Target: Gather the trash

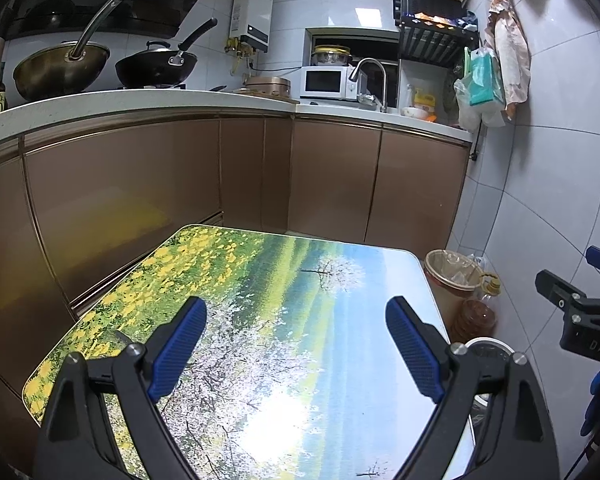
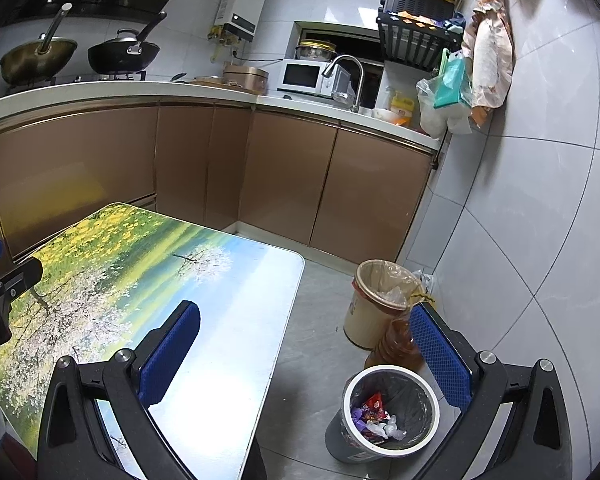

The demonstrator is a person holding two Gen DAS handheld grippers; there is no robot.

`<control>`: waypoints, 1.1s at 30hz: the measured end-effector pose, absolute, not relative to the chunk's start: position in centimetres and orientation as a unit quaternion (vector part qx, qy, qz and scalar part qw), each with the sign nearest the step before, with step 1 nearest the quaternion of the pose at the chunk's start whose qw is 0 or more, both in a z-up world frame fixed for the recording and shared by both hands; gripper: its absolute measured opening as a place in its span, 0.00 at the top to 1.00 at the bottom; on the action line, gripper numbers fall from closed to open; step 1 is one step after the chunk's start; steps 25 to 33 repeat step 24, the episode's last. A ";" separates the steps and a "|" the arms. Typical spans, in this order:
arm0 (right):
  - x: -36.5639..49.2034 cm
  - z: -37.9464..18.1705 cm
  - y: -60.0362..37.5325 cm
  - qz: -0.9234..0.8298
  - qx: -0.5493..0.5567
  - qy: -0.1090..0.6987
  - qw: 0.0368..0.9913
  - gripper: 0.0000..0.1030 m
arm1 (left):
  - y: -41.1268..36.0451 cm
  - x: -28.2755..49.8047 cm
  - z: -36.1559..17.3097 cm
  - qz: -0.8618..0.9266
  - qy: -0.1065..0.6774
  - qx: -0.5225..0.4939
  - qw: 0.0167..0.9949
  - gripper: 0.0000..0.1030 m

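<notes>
Left wrist view: left gripper (image 1: 296, 344) w/ fingers spread wide, nothing held, over the table (image 1: 260, 280), which showed no litter. Right gripper (image 1: 580, 312) at 3 o'clock, "DAS" legible on its body.

Right wrist view: right gripper (image 2: 304, 356) also wide apart, empty. Trash (image 2: 374, 414) (wrappers, crumpled bits) lay inside the gray bin (image 2: 428, 436) at 5 o'clock. Beige bin (image 2: 364, 320) and oil bottle (image 2: 396, 344) just beyond. Task judged near done; best practice: scan table & floor before finishing. Other labels too blurred to read.
</notes>
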State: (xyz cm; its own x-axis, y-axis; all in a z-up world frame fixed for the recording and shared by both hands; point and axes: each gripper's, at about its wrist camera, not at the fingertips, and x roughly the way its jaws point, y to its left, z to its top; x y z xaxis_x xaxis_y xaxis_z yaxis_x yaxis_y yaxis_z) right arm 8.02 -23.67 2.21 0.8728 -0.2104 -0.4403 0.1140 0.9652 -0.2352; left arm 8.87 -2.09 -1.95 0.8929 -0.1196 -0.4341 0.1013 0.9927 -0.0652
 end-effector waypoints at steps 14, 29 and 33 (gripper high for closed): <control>8.3 2.4 -22.5 -0.079 -0.117 0.240 0.961 0.00 | -0.8 8.8 -2.3 -0.051 0.223 -0.029 0.973 0.12; 8.6 2.3 -22.1 -0.077 -0.123 0.243 0.959 0.00 | -0.3 8.9 -2.5 -0.051 0.225 -0.032 0.973 0.12; 8.6 2.3 -22.1 -0.077 -0.123 0.243 0.959 0.00 | -0.3 8.9 -2.5 -0.051 0.225 -0.032 0.973 0.12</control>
